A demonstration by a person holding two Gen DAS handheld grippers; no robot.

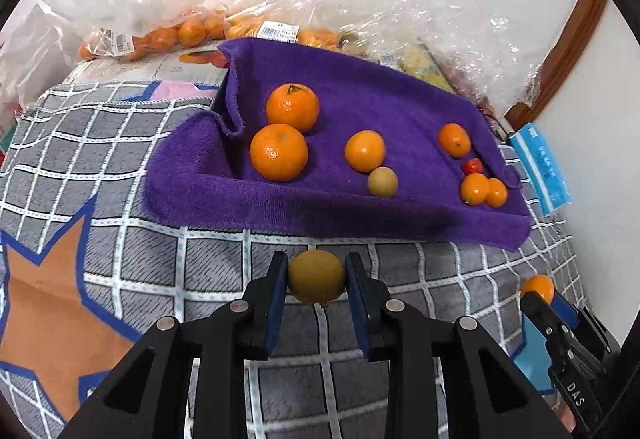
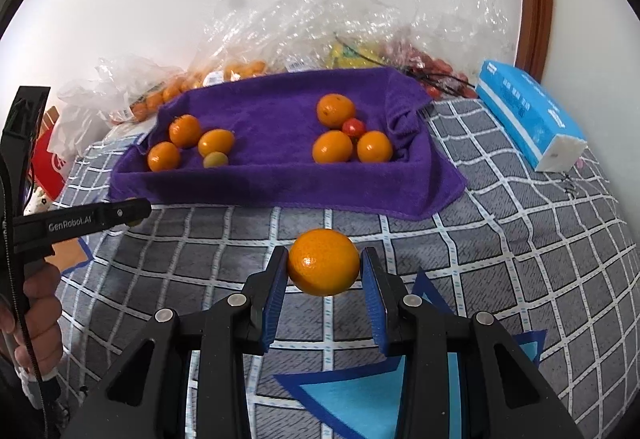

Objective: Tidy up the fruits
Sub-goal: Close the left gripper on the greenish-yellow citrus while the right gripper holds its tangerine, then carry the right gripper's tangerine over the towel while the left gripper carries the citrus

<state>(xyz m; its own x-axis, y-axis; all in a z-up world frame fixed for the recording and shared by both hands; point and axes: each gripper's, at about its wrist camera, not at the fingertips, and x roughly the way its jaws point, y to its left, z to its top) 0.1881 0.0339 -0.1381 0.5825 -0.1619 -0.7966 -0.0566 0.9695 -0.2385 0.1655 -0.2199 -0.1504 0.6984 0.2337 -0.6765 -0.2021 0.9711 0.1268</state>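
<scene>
My left gripper [image 1: 316, 271] is shut on a small yellow-green fruit [image 1: 317, 279], held just above the checked blanket in front of the purple towel [image 1: 360, 87]. An orange mandarin [image 2: 323, 263] sits pinched in my right gripper [image 2: 325, 263], also in front of the towel [image 2: 272, 107]. On the towel, two big mandarins [image 1: 292, 107] lie at the left. A mid-size orange [image 1: 365, 151] and a yellow-green fruit [image 1: 382, 181] lie in the middle. At the right are small oranges [image 1: 474, 189] and a red cherry tomato [image 1: 472, 166].
Clear plastic bags of oranges [image 1: 168, 37] and other produce [image 2: 360, 51] lie behind the towel against the white wall. A blue tissue pack [image 2: 528, 119] lies at the right. A hand [image 2: 40, 303] holds the left gripper's handle. The grey checked blanket [image 1: 120, 143] covers the surface.
</scene>
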